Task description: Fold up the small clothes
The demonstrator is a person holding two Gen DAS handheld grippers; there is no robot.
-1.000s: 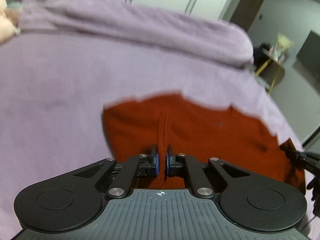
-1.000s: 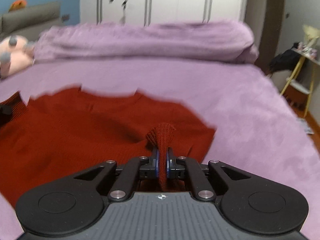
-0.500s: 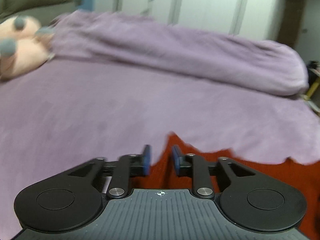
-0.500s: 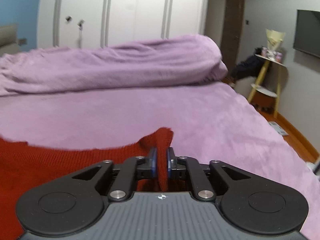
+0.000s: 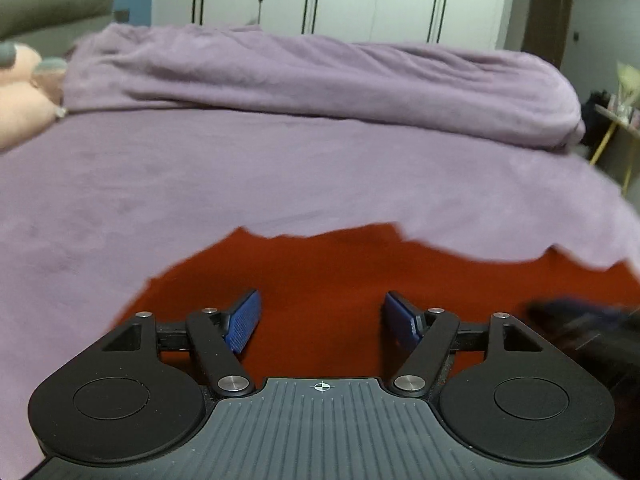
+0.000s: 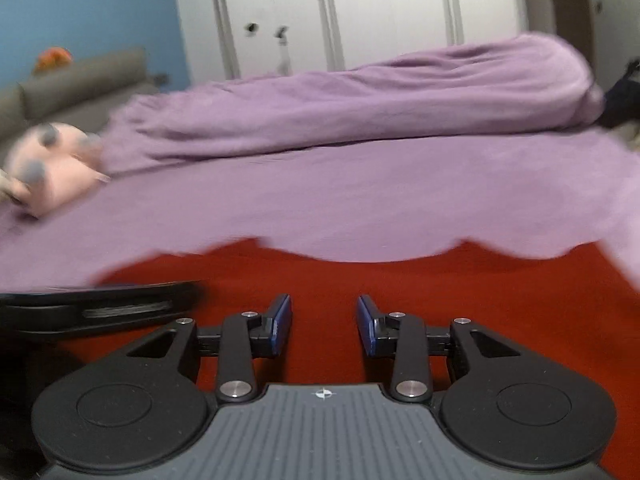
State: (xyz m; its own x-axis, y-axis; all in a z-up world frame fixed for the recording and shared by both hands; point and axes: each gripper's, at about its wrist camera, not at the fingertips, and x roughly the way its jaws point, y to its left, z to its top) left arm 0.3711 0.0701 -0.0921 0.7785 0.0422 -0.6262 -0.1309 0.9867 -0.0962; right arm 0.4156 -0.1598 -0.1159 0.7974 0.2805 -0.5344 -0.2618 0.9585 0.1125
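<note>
We see a red knitted garment [image 5: 360,276] lying flat on the bed [image 5: 200,184], at its near edge, close under both cameras; its far hem runs in a wavy line across the purple bedcover. The left gripper [image 5: 320,318] hangs just above the red cloth with its blue pads [image 5: 242,322] spread wide; the jaws have just been opening, and nothing sits between them but the cloth lying below. The right gripper [image 6: 323,326] is also over the garment, its jaws parted less widely and likewise just opening, with no fold pinched between its pads [image 6: 280,324]. In the right wrist view we note the dark body of the left gripper coming in from the left, blurred, just beside the right one. In the left wrist view a dark blurred shape at the right edge is likely the other gripper, though we cannot tell for sure. A rolled purple blanket [image 5: 320,76] lies along the far side of the bed. A pink soft toy [image 6: 52,168] rests at the far left corner. White wardrobe doors [image 5: 340,0] stand behind.
</note>
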